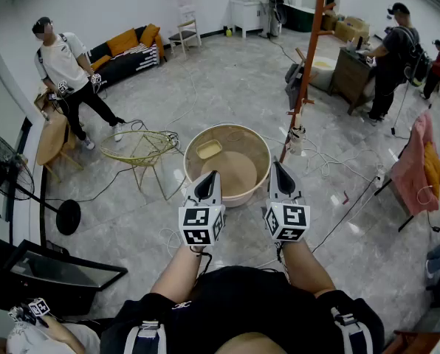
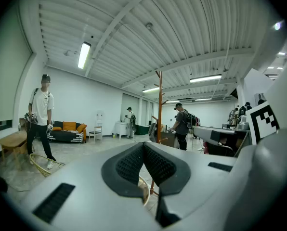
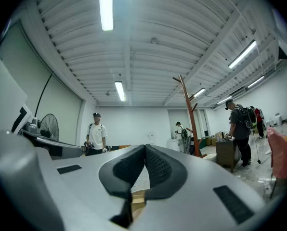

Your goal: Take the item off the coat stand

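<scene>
The orange-brown coat stand rises beyond a round wooden tub on the floor. A grey item hangs on its left side, low on the pole. Both of my grippers are held side by side over the near rim of the tub, well short of the stand. My left gripper is shut with nothing in it, and so is my right gripper. The left gripper view shows the pads pressed together, with the stand and the grey item far behind. The right gripper view shows the stand to the right of shut, empty pads.
A yellow wire chair stands left of the tub, and a black fan stands at far left. A pink cloth hangs on a rack at right. Cables lie on the floor by the stand's base. People stand at the back left and by a cabinet.
</scene>
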